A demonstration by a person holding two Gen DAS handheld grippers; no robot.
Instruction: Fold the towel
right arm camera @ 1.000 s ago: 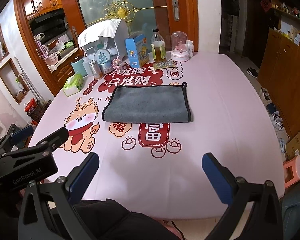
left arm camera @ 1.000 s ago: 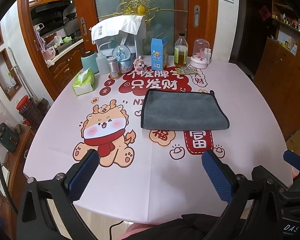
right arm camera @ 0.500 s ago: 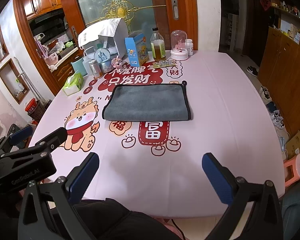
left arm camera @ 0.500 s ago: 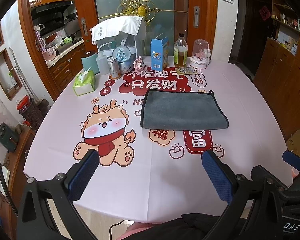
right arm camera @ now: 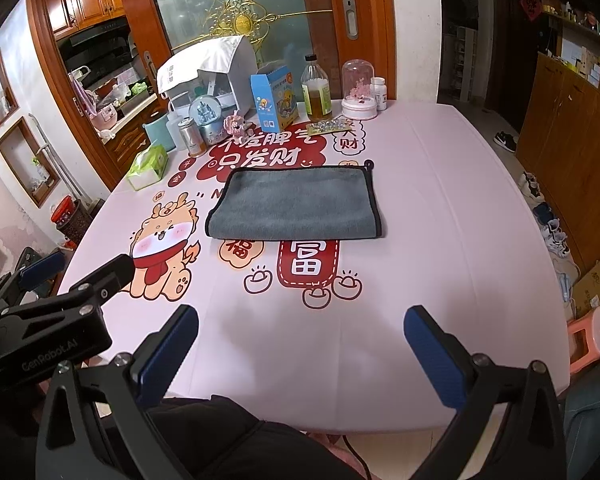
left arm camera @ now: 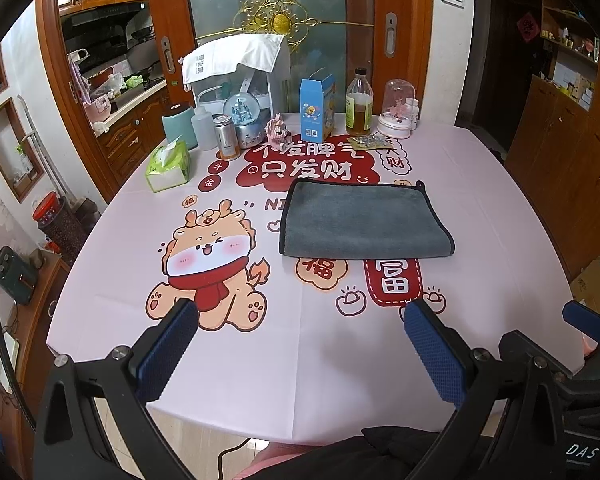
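A grey towel [left arm camera: 362, 220] with a black border lies flat, folded into a rectangle, in the middle of the pink printed tablecloth [left arm camera: 300, 344]; it also shows in the right wrist view [right arm camera: 296, 208]. My left gripper [left arm camera: 300, 344] is open and empty above the table's near edge, well short of the towel. My right gripper [right arm camera: 300, 344] is open and empty, also near the front edge. The left gripper's body [right arm camera: 48, 316] shows at the lower left of the right wrist view.
Along the far edge stand a tissue pack [left arm camera: 168, 166], a teal canister [left arm camera: 178, 122], a snow globe [left arm camera: 244, 114], a blue carton [left arm camera: 316, 108], an oil bottle [left arm camera: 359, 102] and a glass dome [left arm camera: 396, 110]. Wooden cabinets [right arm camera: 572, 128] line the right side.
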